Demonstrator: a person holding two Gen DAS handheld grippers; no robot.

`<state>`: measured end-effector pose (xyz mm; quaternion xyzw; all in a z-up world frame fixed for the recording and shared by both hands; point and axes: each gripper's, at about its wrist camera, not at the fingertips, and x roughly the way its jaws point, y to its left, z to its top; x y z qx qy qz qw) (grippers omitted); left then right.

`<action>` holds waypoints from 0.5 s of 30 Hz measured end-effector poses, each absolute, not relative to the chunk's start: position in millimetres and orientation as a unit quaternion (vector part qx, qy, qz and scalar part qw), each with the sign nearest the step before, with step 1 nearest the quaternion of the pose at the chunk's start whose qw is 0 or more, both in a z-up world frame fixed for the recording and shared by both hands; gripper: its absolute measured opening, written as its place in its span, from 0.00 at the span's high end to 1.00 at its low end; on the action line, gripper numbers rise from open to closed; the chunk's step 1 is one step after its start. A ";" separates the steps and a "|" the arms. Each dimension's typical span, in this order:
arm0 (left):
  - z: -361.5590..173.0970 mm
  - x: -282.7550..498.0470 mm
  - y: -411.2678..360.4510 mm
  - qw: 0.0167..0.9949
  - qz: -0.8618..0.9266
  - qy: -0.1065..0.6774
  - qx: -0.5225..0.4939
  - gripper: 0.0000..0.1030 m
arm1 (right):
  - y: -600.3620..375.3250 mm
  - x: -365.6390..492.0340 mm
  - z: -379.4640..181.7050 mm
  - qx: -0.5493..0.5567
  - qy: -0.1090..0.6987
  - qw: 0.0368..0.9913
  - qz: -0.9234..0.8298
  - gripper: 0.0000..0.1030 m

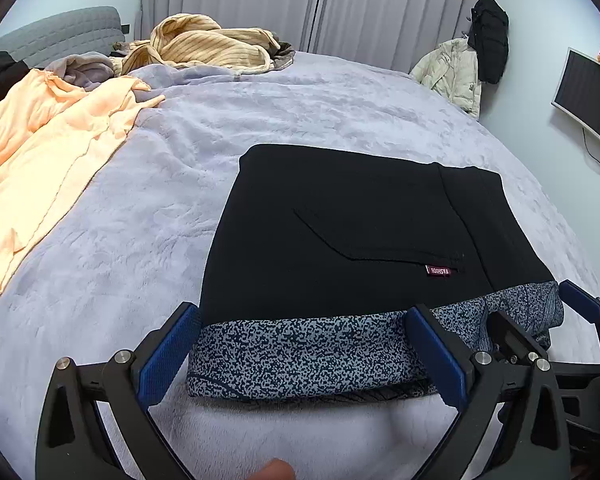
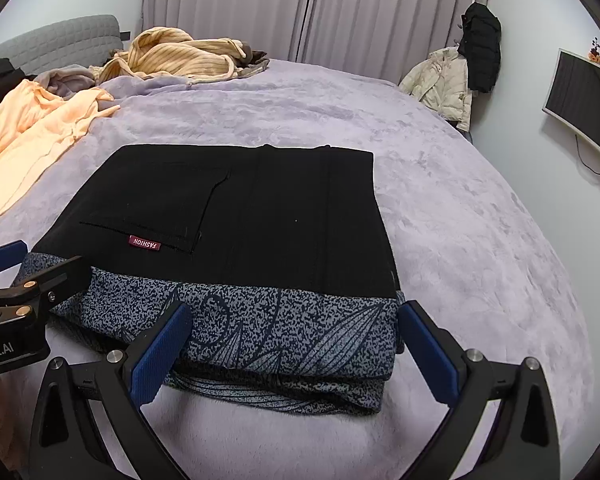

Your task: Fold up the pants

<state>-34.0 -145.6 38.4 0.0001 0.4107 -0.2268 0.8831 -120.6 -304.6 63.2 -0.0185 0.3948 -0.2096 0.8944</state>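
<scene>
The left claw (image 1: 300,348) and the right claw (image 2: 294,342), two in all, each gape wide with nothing gripped, their blue pads straddling the near edge of one folded pair of black pants with a speckled grey-blue lining (image 1: 352,236) lying just ahead on the lilac plush bed (image 1: 148,208). The fold's underside is hidden. Beyond, to the left, lie one peach garment (image 1: 40,148) and one striped tan garment (image 2: 176,58). Only the right view shows leaf patterning on the lining.

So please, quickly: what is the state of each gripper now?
Left gripper: open, holding nothing, fingers at either side of the folded pants' near edge.
Right gripper: open, holding nothing, also at that edge.
</scene>
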 end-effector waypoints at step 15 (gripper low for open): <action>39.8 -39.6 -141.9 0.882 -0.214 0.420 0.014 0.00 | -298.4 -125.4 65.8 -0.016 0.398 0.894 -0.203 0.00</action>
